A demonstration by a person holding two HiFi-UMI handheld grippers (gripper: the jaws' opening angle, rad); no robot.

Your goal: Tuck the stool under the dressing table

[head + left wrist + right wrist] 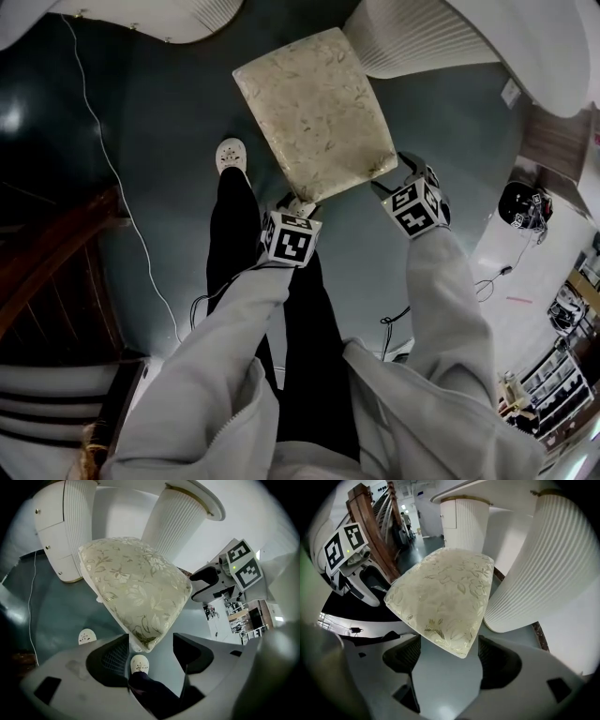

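The stool (314,112) has a square cream cushion with a leaf pattern and stands on the dark floor between the dressing table's two ribbed white pedestals (422,37) (187,14). My left gripper (298,204) sits at the cushion's near left corner and my right gripper (389,186) at its near right corner. In the left gripper view the cushion (136,588) pokes its corner between the left gripper's (150,656) spread jaws. In the right gripper view the cushion (445,592) does the same in the right gripper (449,656). Both are open, with gaps beside the corners.
A white cable (103,150) runs across the floor at the left, by dark wooden furniture (47,253). The person's white shoe (231,155) stands just left of the stool. A black helmet-like thing (520,202) lies at the right. The right pedestal (543,564) is close to the cushion.
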